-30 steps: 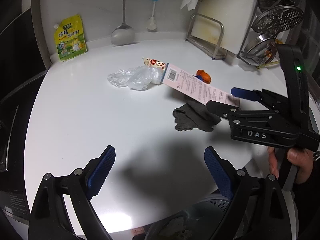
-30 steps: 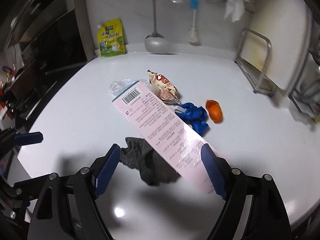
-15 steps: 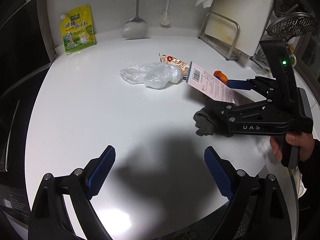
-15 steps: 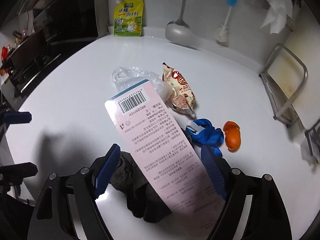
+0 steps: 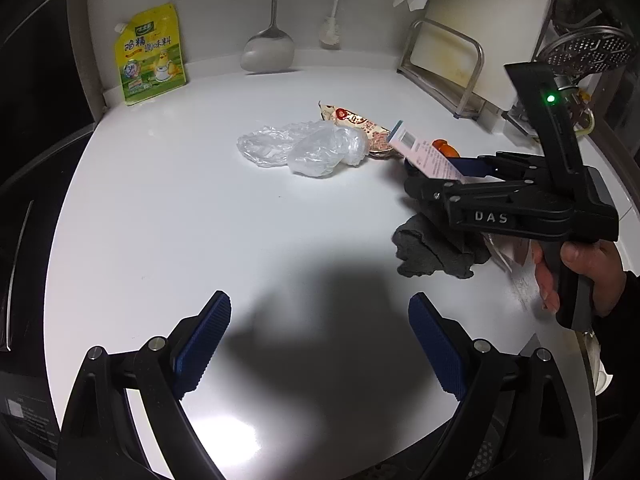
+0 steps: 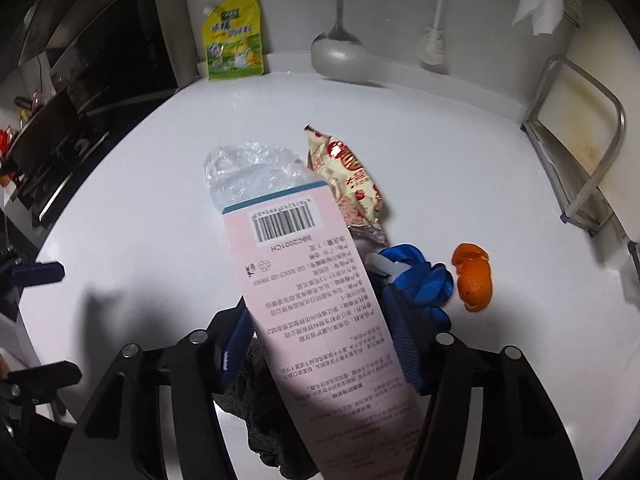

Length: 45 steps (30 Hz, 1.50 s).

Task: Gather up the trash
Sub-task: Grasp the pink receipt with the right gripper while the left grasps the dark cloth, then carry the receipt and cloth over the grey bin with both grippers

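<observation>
The pink barcoded card (image 6: 316, 300) is pinched between the right gripper's (image 6: 320, 344) fingers, lifted over the grey rag (image 5: 434, 250) on the white table (image 5: 200, 208). Far behind lies crumpled plastic (image 5: 308, 148). The left gripper (image 5: 320, 344) hangs wide, holding nothing.

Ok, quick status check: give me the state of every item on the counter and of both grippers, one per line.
right gripper: shut on pink package
pink package: held, front end lifted
left gripper: open, empty
clear plastic bag: crumpled, lying loose
snack wrapper: lying flat
grey cloth: crumpled, under the right gripper
blue strap: bunched on the counter
orange peel: lying loose
yellow pouch: upright against the wall
</observation>
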{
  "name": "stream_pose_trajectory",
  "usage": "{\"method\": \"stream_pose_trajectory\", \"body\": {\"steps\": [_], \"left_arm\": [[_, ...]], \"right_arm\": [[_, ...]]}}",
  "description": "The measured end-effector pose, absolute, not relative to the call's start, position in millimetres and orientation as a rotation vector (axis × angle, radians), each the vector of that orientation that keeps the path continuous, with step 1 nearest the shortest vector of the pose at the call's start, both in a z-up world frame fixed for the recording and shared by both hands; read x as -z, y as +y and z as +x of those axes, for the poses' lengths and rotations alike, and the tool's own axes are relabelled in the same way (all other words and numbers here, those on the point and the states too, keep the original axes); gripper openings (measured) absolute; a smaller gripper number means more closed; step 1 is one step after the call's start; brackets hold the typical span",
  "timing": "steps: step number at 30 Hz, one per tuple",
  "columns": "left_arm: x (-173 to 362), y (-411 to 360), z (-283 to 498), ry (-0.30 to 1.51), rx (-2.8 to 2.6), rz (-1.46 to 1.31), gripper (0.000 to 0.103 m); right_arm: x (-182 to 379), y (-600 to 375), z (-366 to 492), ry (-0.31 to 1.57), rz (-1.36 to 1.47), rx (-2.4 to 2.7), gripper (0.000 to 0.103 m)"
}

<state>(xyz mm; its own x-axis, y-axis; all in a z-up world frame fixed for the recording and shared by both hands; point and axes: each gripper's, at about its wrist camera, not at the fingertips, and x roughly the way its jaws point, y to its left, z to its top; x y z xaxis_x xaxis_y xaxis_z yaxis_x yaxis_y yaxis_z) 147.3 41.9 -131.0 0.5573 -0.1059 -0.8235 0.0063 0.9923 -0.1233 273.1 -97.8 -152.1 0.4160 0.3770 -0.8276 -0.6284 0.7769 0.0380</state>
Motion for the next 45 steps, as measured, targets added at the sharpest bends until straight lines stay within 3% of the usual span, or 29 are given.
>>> {"method": "stream_pose_trajectory", "body": {"steps": [11,26,32,34,37,45], "left_arm": [[133,11,177,0.962,0.158,-0.084,0.089],[158,-71,242,0.979,0.279,-0.041,0.088],[170,-82,248,1.003,0.271,-0.023,0.052],[170,-80,247,1.009,0.280,-0.028,0.025],[166,-73,243,1.012,0.276,-0.042,0.017],[132,-48,208,0.964,0.242,-0.023,0.016]], "right_arm": [[127,-181,265,0.872,0.083,-0.408,0.057],[115,-264,225,0.816,0.251,-0.143,0.057],[109,-271,207,0.801,0.270,-0.116,0.057],[109,-271,202,0.806,0.277,-0.113,0.057],[110,-270,195,0.810,0.280,-0.114,0.057],[102,-260,174,0.809,0.282,-0.132,0.057]]}}
